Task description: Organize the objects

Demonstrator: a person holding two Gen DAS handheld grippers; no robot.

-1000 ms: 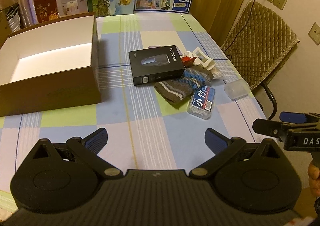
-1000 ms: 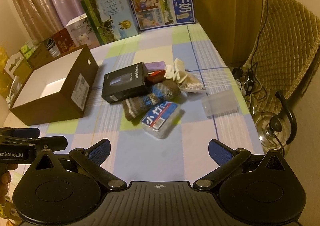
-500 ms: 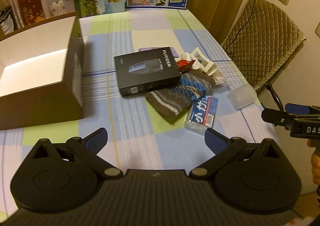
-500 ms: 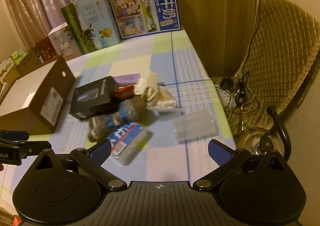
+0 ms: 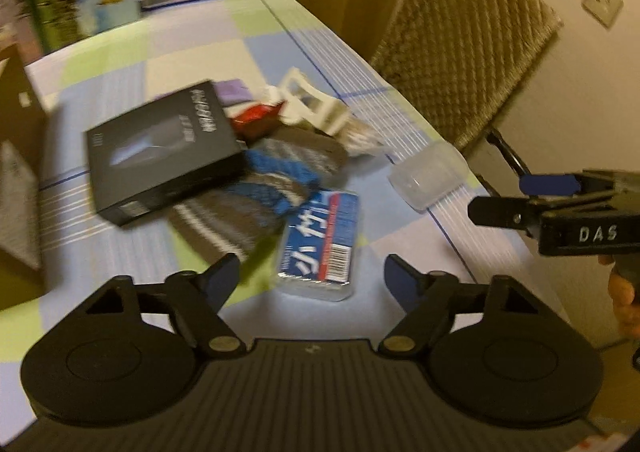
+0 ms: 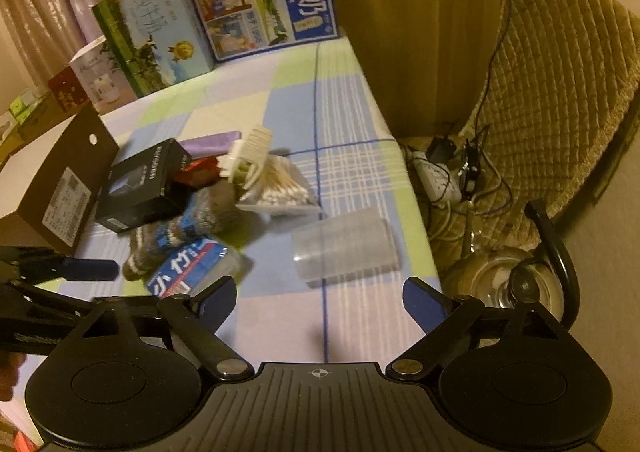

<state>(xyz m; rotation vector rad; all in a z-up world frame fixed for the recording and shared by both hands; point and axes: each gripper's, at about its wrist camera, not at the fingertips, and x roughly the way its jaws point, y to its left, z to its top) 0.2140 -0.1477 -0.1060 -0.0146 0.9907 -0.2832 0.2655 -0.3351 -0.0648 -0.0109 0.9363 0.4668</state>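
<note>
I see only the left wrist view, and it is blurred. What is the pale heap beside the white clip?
Observer: It is a clear bag of cotton swabs. It lies next to the white clip, and the two seem to touch.
Operator: Is there something on the floor past the table's right edge?
Observer: Yes, a metal kettle with a black handle stands on the floor just past the edge of the table.
Operator: My picture cuts off at the green carton. What stands to the left of it?
Observer: A white box stands directly to the left of the green carton, at the far end of the table.
</note>
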